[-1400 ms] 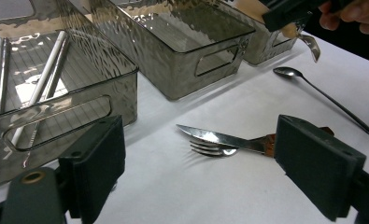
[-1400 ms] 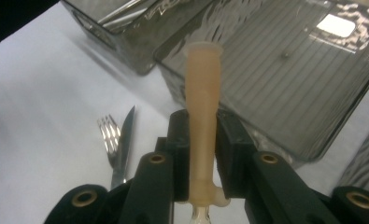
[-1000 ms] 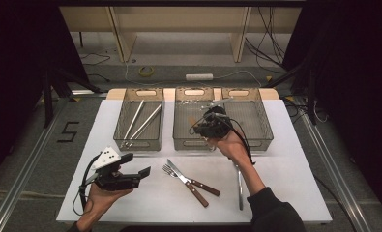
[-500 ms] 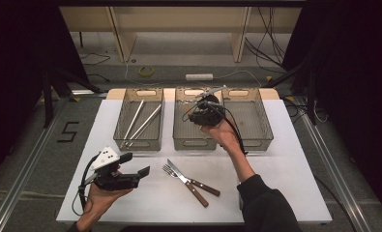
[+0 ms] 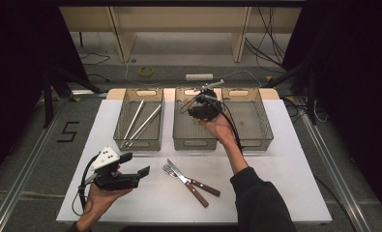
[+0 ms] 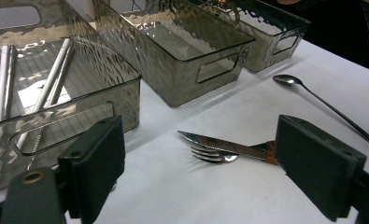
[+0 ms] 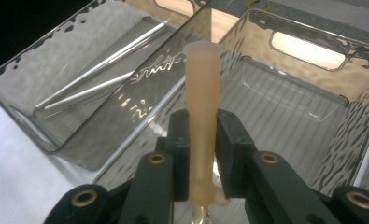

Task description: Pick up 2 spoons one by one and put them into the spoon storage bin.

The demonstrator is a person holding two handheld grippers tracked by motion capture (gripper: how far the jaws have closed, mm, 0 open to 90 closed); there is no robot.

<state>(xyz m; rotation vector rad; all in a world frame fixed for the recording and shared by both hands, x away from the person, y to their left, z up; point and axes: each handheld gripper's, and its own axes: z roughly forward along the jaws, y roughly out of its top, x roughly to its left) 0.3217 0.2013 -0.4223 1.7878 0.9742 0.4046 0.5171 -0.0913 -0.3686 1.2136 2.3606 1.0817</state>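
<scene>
Here the pale tan handle of a piece of cutlery stands clamped between the jaws of the right hand-held gripper, above the middle bin; its metal end is cut off below, so its kind is unclear. The left hand-held gripper hangs released over the worktop, near a knife and fork.

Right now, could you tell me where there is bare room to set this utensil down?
The middle bin under the right gripper holds nothing, as does the right bin. Bare tabletop lies right of the knife and fork. The left bin holds chopsticks; the front centre is crowded.
</scene>
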